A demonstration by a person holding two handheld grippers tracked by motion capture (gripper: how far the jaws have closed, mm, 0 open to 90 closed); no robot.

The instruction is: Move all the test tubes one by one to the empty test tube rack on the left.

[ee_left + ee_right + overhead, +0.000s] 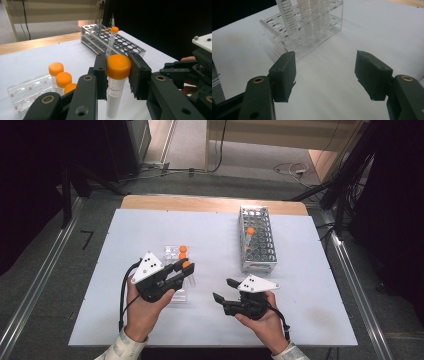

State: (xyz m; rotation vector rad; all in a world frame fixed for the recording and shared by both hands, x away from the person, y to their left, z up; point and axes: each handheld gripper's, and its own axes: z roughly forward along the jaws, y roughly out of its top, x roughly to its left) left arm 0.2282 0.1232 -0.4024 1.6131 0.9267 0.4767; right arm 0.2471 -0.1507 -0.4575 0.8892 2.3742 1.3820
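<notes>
left hand-held gripper (119, 75): jaws closed on the orange cap of a tube (114, 100), pads pressing the cap from both sides; in the high view it sits left of centre on the bench (125, 320), over the clear rack.
held tube: upright, clear body with printed marks, orange cap (119, 66) on top, hanging below the jaws; its lower end is just above or at the bench, cannot tell whether it touches.
clear rack (22, 92): low transparent plastic rack, just beside the held tube; three more orange-capped tubes (64, 80) stand in it in a row.
right hand-held gripper (325, 75): jaws apart, nothing between them, only bare white bench below; pointed at the clear rack, near but not touching it.
right gripper in high view (225, 291): right of centre, well apart from the left one, held by a hand from below.
metal rack (257, 240): wire grid rack at the far right part of the bench, one orange-capped tube (249, 234) standing in it, well apart from both grippers.
bench: white top, wooden strip at the far edge.
</notes>
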